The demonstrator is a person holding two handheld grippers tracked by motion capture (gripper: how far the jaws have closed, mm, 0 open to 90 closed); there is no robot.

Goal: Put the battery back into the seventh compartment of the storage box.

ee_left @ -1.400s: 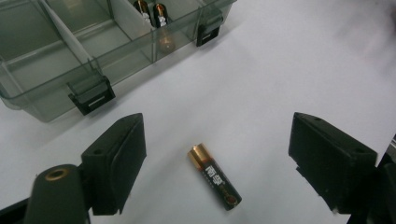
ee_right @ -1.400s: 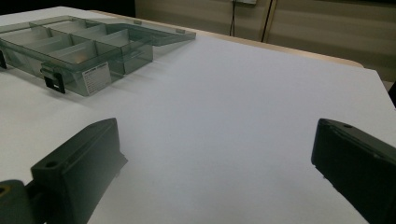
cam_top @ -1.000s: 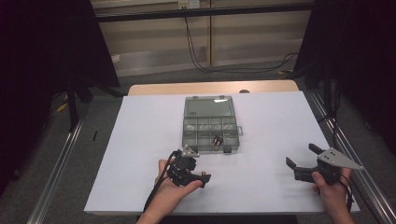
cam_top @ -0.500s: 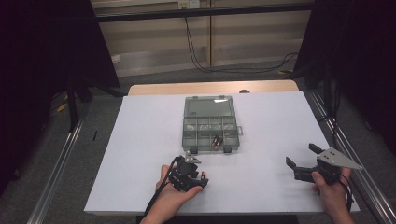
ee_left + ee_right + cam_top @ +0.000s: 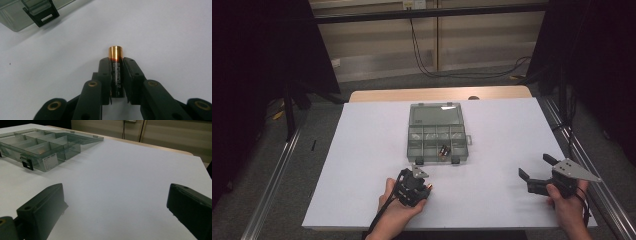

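From above, my left gripper (image 5: pixel 428 187) sits just below the open compartment box (image 5: pixel 438 131), my right gripper (image 5: pixel 537 171) well off to the side. My left gripper view shows the jaws clamped on a battery (image 5: pixel 116 67) over white table (image 5: pixel 162 37). My right gripper view shows jaws wide apart, holding nothing.

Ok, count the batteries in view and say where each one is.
Likely 3: one battery clamped in the left gripper, apparently two batteries in the organizer box's near compartment. Small, so more may be hidden.
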